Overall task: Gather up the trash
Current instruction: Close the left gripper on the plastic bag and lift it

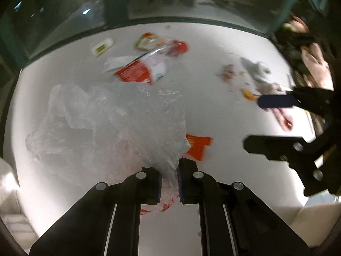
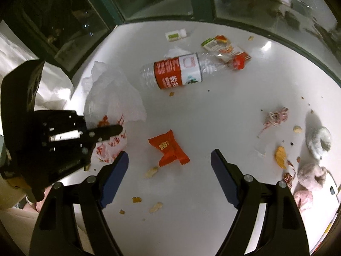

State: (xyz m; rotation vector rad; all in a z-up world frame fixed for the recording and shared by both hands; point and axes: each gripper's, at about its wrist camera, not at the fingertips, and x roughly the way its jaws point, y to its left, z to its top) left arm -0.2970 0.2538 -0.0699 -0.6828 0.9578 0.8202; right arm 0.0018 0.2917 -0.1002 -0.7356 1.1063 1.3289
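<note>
I have the left gripper [image 1: 169,183] closed on a bunched edge of the thin plastic bag [image 1: 119,115]; the film is pinched between the blue pads and billows ahead of the fingers, which I judge is deliberate, since a raised edge gives the bag a mouth for receiving trash. The right gripper [image 2: 169,177] stands wide with nothing between its jaws, directly above the white table [image 2: 213,213], where the red wrapper [image 2: 169,149] lies just ahead of its fingertips, probably the next pick. Beyond the wrapper lies the clear bottle [image 2: 177,72] on its side, with a small white packet [image 2: 175,35] farther off. The left wrist view alone shows the pinch itself; motion blur there softens everything past the bag. The right wrist view alone shows the red print on the bag, the nut shells [image 2: 152,171] near the fingers, and, to their right, the crumpled tissue [image 2: 318,140], apparently untouched.
</note>
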